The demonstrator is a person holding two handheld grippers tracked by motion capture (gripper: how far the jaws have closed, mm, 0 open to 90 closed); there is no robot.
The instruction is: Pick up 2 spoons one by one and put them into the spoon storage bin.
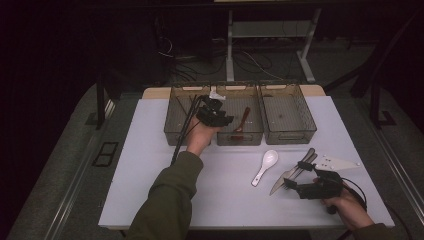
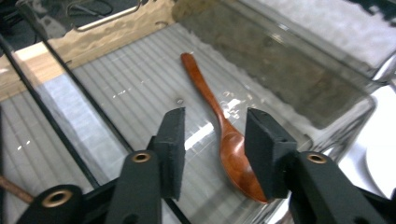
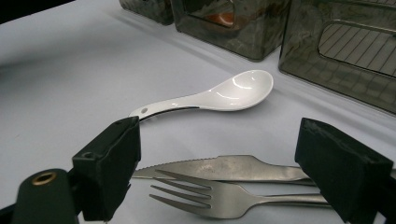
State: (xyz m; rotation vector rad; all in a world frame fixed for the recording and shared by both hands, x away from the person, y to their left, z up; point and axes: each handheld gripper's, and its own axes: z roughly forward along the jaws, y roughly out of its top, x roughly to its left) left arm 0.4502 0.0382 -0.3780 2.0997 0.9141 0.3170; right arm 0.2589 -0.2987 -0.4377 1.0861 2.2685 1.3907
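Our left gripper [image 2: 212, 140] has its jaws released above the wooden spoon [image 2: 219, 135] in the middle bin [image 1: 240, 137]. Our right gripper [image 3: 219, 182] has its jaws spread around the fork [image 3: 224, 198] and knife [image 3: 219, 168], not pressing them.

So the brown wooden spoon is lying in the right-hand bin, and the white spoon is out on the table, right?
Not quite: the high view shows the wooden spoon lying in the middle bin of the three, not the right-hand one. The white spoon does lie on the table.
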